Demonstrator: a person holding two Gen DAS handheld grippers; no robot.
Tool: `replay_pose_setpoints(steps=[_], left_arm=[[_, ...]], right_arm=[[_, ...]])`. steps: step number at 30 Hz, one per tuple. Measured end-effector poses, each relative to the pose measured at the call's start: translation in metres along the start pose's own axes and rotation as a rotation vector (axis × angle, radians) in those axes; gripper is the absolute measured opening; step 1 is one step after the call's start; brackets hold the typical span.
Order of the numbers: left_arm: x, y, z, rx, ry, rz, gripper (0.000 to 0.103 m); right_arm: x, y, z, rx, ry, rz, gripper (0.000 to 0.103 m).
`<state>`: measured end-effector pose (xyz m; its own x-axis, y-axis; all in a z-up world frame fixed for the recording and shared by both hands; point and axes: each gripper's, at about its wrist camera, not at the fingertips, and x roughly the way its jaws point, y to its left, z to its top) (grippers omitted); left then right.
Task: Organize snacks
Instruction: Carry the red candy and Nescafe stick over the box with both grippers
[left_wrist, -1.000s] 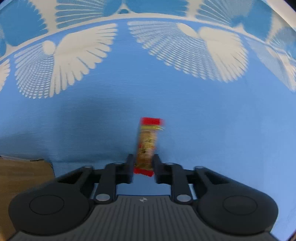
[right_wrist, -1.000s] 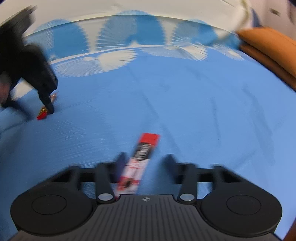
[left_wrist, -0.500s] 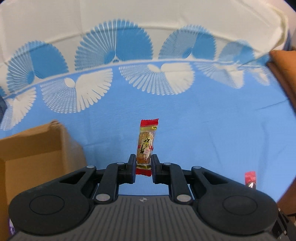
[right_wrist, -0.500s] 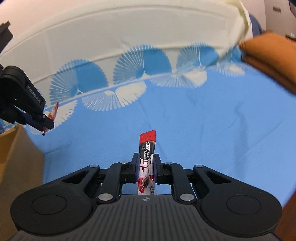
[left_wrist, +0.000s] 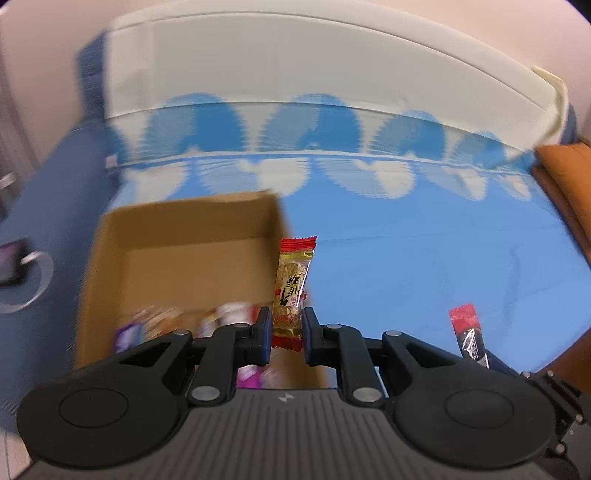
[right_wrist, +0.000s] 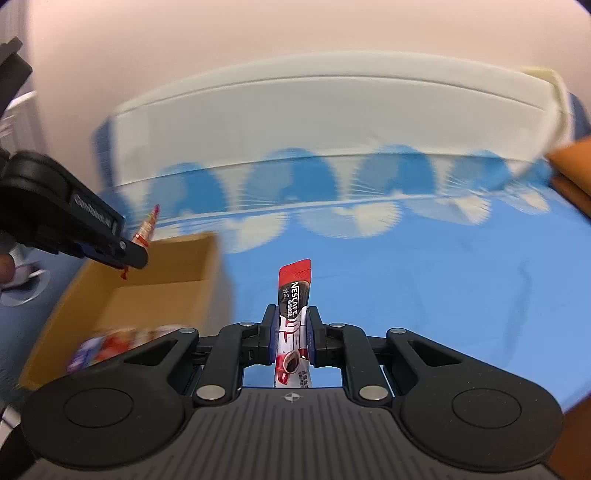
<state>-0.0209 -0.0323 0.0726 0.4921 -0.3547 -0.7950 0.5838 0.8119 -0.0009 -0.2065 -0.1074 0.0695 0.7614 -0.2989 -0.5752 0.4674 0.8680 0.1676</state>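
Left gripper (left_wrist: 286, 328) clamps peanut candy (left_wrist: 291, 288) above cardboard box (left_wrist: 184, 236) — right gripper (right_wrist: 291, 336) grips coffee stick (right_wrist: 293, 314).

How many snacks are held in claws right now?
2. A peanut candy bar is pinched in the left claw near the cardboard box; a Nescafe stick is in the right claw. Blurred packets in the box are uncounted.
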Motion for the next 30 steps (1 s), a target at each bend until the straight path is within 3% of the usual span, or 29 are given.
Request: replay_pose_setpoints(steps=[6,10,17,30], left_arm=[[-0.050,0.064,-0.054,-0.077,0.004,0.062,0.018],[-0.073,0.091,-0.087,-0.129,0.003,0.088,0.018],[-0.092,0.106,-0.118,-0.132,-0.019,0.096,0.018],[-0.088,0.104,-0.120,-0.125,-0.032,0.073,0.018]], right_arm=[[-0.019,0.059,-0.019,-0.061,0.070,0.164,0.017],[-0.029,0.090,-0.028,-0.123,0.103,0.215,0.017],[-0.044,0.115,-0.032,-0.206,0.092,0.218,0.017],[-0.046,0.121,-0.036,-0.225,0.098,0.191,0.017]])
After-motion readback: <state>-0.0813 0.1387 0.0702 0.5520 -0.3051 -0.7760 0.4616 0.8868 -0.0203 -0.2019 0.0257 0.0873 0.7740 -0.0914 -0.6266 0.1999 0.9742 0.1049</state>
